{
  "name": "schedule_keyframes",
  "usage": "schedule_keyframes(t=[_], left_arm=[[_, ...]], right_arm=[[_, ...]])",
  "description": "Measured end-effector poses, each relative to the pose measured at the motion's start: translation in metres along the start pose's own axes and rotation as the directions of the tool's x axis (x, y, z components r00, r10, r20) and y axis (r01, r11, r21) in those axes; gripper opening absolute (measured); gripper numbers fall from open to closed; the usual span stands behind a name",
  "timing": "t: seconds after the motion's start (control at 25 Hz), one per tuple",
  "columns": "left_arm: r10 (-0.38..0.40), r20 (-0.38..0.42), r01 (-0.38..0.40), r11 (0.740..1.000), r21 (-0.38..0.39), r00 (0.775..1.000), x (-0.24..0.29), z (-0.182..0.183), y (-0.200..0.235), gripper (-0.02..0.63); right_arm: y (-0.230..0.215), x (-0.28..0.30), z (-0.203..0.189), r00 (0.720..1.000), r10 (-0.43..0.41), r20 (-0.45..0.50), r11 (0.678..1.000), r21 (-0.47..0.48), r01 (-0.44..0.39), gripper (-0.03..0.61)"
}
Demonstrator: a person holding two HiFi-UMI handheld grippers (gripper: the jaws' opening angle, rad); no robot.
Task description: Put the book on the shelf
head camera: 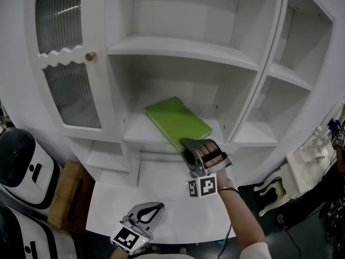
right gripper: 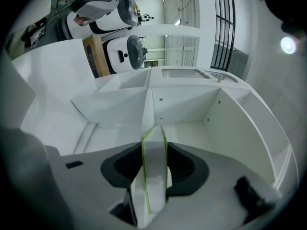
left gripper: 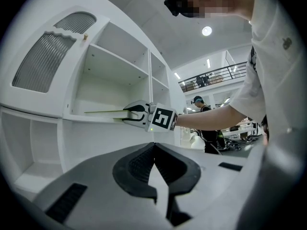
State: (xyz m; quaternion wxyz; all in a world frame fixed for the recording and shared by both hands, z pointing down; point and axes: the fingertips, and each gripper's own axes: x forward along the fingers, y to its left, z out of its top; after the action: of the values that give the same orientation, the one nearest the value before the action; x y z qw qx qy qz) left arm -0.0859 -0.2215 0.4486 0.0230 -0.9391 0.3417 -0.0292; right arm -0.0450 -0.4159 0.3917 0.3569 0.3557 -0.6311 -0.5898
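Note:
A green book (head camera: 175,120) lies flat on the middle shelf (head camera: 137,133) of a white cabinet, its near corner sticking out over the front edge. My right gripper (head camera: 190,145) is shut on that near corner; in the right gripper view the book's (right gripper: 154,176) white page edge with green covers stands between the jaws, pointing into the compartment. The left gripper view shows the book (left gripper: 103,111) edge-on, level on the shelf, with the right gripper (left gripper: 136,114) at its end. My left gripper (head camera: 155,206) hangs low over the white ledge, jaws together and holding nothing (left gripper: 154,145).
A ribbed-glass cabinet door (head camera: 64,63) with a brass knob (head camera: 90,55) stands left of the compartment. More open shelves (head camera: 285,74) lie to the right. A white ledge (head camera: 172,198) runs below. White robots (head camera: 21,161) and a wooden box (head camera: 67,193) stand at left, a white chair (head camera: 285,177) at right.

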Motion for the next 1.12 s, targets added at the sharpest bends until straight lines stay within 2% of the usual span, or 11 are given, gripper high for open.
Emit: schedule_keyframes(t=[0.16, 0.32, 0.72, 0.92, 1.12], left_arm=[[0.002, 0.001, -0.002, 1.000, 0.002, 1.000, -0.002, 0.001, -0.003, 0.009], [0.014, 0.003, -0.014, 1.000, 0.002, 1.000, -0.006, 0.003, -0.002, 0.009], [0.009, 0.001, -0.009, 1.000, 0.005, 1.000, -0.007, 0.004, -0.012, 0.009], [-0.004, 0.001, 0.004, 1.000, 0.004, 1.000, -0.003, 0.004, -0.020, 0.009], [-0.010, 0.006, 0.010, 1.000, 0.004, 1.000, 0.000, 0.005, -0.024, 0.009]], right_arm=[[0.003, 0.000, 0.000, 1.000, -0.012, -0.014, 1.000, -0.001, 0.012, 0.160], [0.006, -0.004, -0.001, 1.000, -0.018, -0.025, 0.999, -0.028, 0.018, 0.224], [-0.001, -0.038, 0.003, 0.998, -0.061, -0.019, 0.998, -0.024, 0.061, 0.230], [0.002, -0.060, 0.011, 0.998, -0.069, -0.006, 0.998, -0.001, 0.069, 0.210], [0.005, -0.085, 0.027, 0.996, -0.086, 0.018, 0.996, 0.018, 0.086, 0.141]])
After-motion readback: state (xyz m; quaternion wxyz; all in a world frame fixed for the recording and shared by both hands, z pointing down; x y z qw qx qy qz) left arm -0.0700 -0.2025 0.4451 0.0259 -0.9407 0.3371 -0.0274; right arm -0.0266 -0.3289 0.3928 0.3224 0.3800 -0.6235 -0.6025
